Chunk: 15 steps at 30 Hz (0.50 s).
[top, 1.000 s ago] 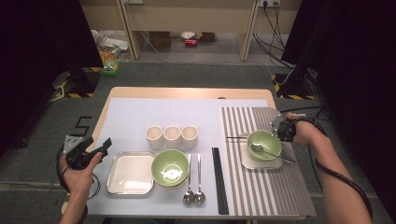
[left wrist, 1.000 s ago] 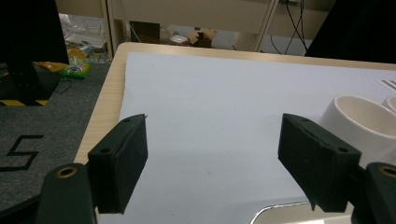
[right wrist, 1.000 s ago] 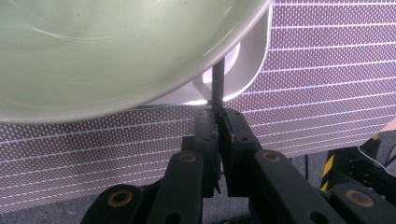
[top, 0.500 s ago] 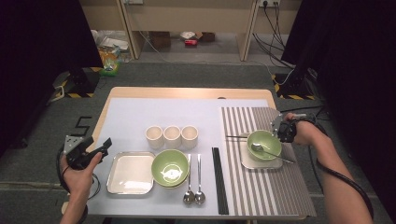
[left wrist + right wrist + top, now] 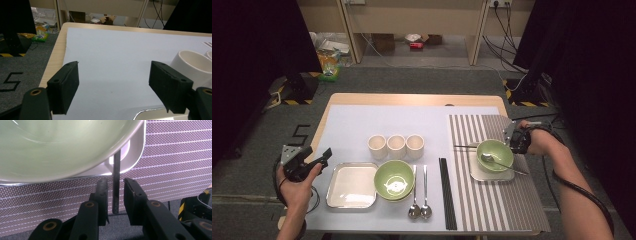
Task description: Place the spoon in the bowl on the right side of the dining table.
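A green bowl (image 5: 495, 154) with a spoon (image 5: 490, 159) in it sits on a small white plate (image 5: 477, 174) on the striped mat (image 5: 512, 200). A black chopstick (image 5: 464, 146) lies across the mat behind the bowl. In the right gripper view that chopstick (image 5: 116, 165) runs under the plate's rim. My right gripper (image 5: 115, 182) straddles its end; the jaws have just been opening, and a gap shows beside each pad. In the high view this gripper (image 5: 510, 139) is at the bowl's right rim. My left gripper (image 5: 319, 156) hovers open and empty at the table's left edge (image 5: 115, 67).
Three white cups (image 5: 396, 146) stand in a row mid-table. In front of them are a square white plate (image 5: 352, 184), stacked green bowls (image 5: 394, 179), two spoons (image 5: 419, 190) and a pair of black chopsticks (image 5: 447, 192). One cup (image 5: 192, 65) is near the left gripper.
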Motion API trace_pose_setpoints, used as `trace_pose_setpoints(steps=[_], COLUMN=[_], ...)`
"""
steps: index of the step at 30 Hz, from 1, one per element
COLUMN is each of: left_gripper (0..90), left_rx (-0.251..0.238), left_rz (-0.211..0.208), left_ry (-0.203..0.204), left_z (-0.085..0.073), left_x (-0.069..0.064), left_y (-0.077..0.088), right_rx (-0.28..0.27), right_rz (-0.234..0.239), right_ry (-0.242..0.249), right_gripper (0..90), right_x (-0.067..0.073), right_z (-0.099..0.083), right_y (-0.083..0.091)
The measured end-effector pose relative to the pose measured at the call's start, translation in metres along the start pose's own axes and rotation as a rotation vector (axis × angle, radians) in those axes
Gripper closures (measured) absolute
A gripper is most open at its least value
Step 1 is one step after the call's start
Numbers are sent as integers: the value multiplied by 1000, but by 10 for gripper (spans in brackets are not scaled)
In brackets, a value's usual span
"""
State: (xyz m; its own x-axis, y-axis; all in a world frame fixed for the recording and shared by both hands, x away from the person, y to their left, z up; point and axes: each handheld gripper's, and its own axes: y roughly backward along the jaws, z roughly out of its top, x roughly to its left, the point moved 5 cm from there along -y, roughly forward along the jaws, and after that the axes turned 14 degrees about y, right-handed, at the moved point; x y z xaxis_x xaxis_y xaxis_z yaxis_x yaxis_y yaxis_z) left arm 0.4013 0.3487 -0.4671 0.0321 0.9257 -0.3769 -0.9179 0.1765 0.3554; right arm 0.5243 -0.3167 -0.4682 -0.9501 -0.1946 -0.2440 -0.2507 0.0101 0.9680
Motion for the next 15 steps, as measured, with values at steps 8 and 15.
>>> trace_pose_setpoints(steps=[8, 15], left_gripper=[234, 234], left_rx=[-1, -2], left_rz=[2, 2], left_ry=[0, -1], left_z=[0, 1], left_x=[0, 0], left_y=[0, 0], right_rx=[-10, -13], right_rz=[1, -6], right_ry=[-8, -2], right_gripper=[725, 722], right_x=[1, -1], right_z=[-1, -3], right_y=[2, 6])
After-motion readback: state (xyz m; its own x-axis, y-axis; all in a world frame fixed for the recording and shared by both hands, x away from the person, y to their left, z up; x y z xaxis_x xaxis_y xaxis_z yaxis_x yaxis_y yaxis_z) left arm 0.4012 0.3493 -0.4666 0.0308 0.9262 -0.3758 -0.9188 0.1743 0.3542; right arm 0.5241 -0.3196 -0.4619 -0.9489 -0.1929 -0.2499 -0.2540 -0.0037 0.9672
